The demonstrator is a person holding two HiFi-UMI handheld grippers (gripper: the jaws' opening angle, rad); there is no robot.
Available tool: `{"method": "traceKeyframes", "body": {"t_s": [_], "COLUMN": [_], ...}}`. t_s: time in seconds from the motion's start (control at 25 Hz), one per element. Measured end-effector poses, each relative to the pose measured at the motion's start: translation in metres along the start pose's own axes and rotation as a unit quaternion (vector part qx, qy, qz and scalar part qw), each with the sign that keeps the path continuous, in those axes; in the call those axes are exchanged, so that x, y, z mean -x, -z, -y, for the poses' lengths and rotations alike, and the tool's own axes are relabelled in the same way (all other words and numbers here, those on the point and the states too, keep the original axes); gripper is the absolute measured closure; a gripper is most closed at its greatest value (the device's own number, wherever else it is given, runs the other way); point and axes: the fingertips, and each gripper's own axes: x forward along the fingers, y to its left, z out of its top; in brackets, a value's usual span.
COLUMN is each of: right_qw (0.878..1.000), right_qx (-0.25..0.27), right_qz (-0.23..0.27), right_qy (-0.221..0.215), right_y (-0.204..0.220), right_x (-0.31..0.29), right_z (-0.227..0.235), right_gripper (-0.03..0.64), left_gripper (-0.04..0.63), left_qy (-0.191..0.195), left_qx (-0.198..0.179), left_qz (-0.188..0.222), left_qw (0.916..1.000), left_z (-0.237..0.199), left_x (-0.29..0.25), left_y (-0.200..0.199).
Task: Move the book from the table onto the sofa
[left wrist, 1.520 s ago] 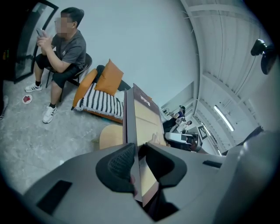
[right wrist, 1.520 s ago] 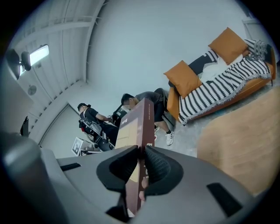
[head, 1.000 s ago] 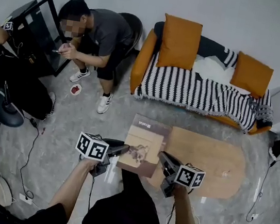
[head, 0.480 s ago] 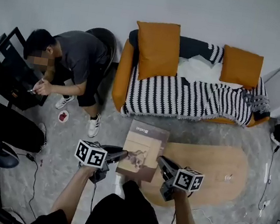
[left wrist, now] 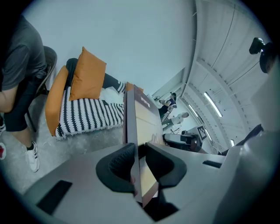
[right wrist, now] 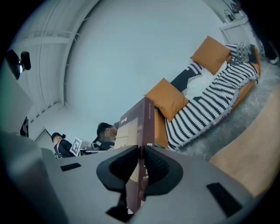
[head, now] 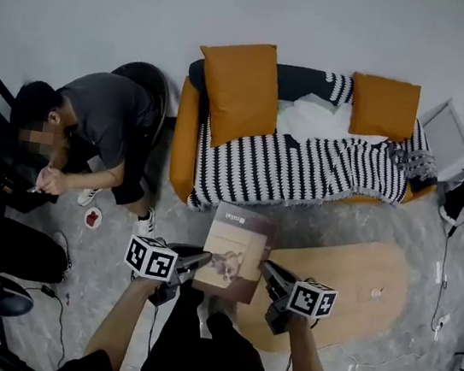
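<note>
Now the book point(head: 236, 250), pinched edgewise by left gripper point(head: 202, 260) and right gripper point(head: 266, 269), has moved off the table point(head: 347, 280), closer to the sofa point(head: 303, 172); probably halfway there

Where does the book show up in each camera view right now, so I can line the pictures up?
Head view: the book is low centre, gripped between the left gripper and the right gripper.
Left gripper view: edge-on at centre, clamped in the jaws.
Right gripper view: edge-on at centre, clamped in the jaws.
Shared landmark: the striped blanket on the sofa.
</note>
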Motion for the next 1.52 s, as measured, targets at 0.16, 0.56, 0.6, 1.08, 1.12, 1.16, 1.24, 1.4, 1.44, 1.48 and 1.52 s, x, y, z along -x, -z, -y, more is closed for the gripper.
{"method": "traceKeyframes", "body": {"t_s": [0.16, 0.56, 0.6, 1.08, 1.12, 1.16, 1.24, 1.4, 1.44, 1.48, 1.52], "right_qw": [1.000, 0.995, 0.994, 0.989, 0.989, 0.989, 0.989, 0.989, 0.989, 0.989, 0.989], "right_qx": [-0.009, -0.040, -0.042, -0.052, -0.052, -0.053, -0.056, -0.064, -0.064, -0.065, -0.066], "right_qz": [0.023, 0.076, 0.081, 0.113, 0.115, 0.117, 0.117, 0.113, 0.112, 0.111, 0.110], "right_qy": [0.016, 0.056, 0.058, 0.075, 0.074, 0.073, 0.073, 0.076, 0.076, 0.076, 0.075], "right_y": [-0.017, -0.055, -0.060, -0.119, -0.124, -0.134, -0.167, -0.223, -0.235, -0.246, -0.257], "right_x": [-0.029, -0.082, -0.085, -0.108, -0.110, -0.114, -0.123, -0.133, -0.134, -0.135, -0.136], "right_z": [-0.002, -0.004, -0.005, 0.021, 0.027, 0.034, 0.049, 0.083, 0.091, 0.100, 0.108], "right_gripper": [0.552, 0.552, 0.551, 0.552, 0.551, 0.551, 0.552, 0.552, 0.551, 0.552, 0.551], "left_gripper": [0.506, 0.508, 0.508, 0.508, 0.508, 0.508, 0.508, 0.508, 0.508, 0.508, 0.508], "left_qy": [0.019, 0.060, 0.064, 0.084, 0.084, 0.084, 0.083, 0.080, 0.078, 0.077, 0.075], "left_qx": [-0.008, -0.039, -0.042, -0.066, -0.067, -0.068, -0.067, -0.062, -0.061, -0.061, -0.061], "left_qz": [-0.020, -0.069, -0.072, -0.088, -0.089, -0.090, -0.094, -0.102, -0.102, -0.102, -0.102], "left_qw": [0.9996, 0.9950, 0.9945, 0.9904, 0.9902, 0.9901, 0.9898, 0.9897, 0.9898, 0.9899, 0.9900], "left_z": [-0.027, -0.076, -0.078, -0.100, -0.103, -0.106, -0.113, -0.121, -0.122, -0.123, -0.124], "left_x": [0.002, 0.001, 0.001, -0.037, -0.043, -0.051, -0.072, -0.114, -0.124, -0.135, -0.145], "left_y": [-0.027, -0.095, -0.103, -0.171, -0.175, -0.184, -0.214, -0.265, -0.274, -0.284, -0.293]}}
